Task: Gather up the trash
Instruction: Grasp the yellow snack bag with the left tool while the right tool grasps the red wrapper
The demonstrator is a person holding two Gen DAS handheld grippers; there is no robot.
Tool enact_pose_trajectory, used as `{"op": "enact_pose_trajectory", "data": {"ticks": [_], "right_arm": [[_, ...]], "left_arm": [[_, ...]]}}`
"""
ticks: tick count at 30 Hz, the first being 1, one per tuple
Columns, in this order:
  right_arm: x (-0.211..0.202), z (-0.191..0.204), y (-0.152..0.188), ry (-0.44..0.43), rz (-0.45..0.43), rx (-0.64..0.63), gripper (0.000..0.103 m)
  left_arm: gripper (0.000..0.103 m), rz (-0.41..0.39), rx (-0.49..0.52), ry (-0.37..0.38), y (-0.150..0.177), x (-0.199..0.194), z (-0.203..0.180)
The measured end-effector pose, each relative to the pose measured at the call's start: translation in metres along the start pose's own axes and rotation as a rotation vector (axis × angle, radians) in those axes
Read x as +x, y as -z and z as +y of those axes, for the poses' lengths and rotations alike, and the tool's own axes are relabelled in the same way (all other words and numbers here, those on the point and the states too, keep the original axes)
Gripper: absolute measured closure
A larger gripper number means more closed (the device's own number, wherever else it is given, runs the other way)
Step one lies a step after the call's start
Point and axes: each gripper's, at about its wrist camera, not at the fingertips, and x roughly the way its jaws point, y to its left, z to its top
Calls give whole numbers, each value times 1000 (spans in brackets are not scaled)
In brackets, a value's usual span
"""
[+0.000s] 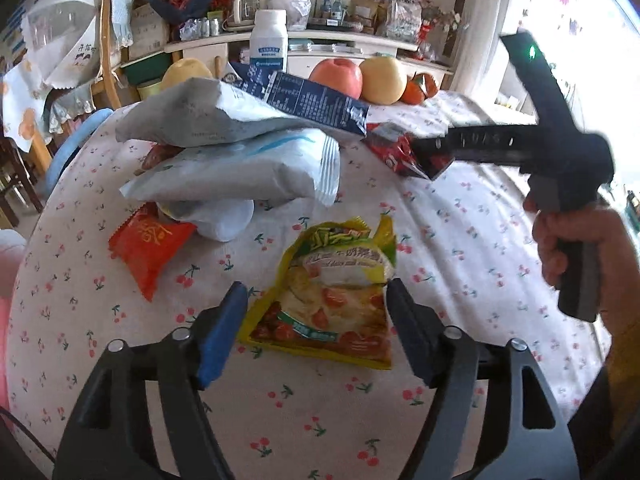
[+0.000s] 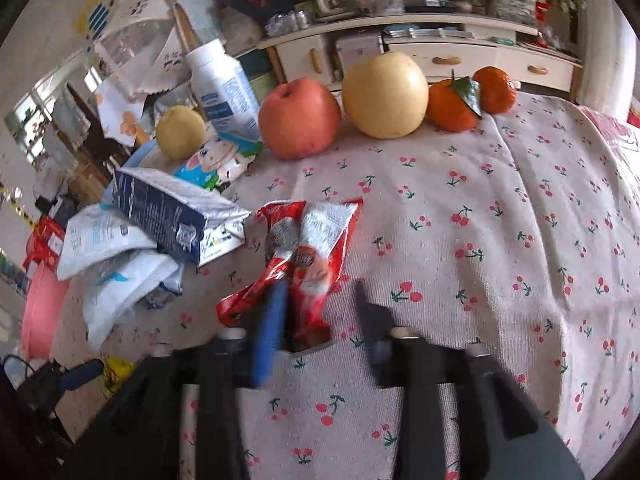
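Trash wrappers: yellow one [image 1: 328,292] between spread left claw [image 1: 316,304] fingers.

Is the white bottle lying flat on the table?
No, the white bottle stands upright with its cap on top, behind the apple at the table's far edge.

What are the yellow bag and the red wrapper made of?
The yellow bag looks like thin glossy plastic film: it shines and wrinkles. The red wrapper seems to be plastic film with a silvery lining, probably foil-coated, since its torn-open inside looks shiny grey.
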Motion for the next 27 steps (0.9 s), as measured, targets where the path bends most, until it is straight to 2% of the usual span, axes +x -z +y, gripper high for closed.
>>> {"op": "enact_pose_trajectory", "data": {"ticks": [2,5,12,14,17,21,27], "right_arm": [[1,7,-3,-27,-19,-6,34],[9,18,-7,-7,-22,-36,24],[30,25,-9,39,-42,-20,23],[32,28,-10,60,-48,-38,30],[32,27,-9,66,-48,-37,54],[31,25,-7,57,-46,-42,57],[23,28,2,73,-57,-62,62]], "left_arm": [[29,17,2,-12,-1,6,2],[29,21,12,-8,-2,13,1],[29,8,17,3,-6,22,1],[29,3,5,18,-9,23,4],[31,-7,-22,54,-10,23,8],[49,-24,-67,110,-9,22,18],[58,-36,-118,156,-6,20,27]]}}
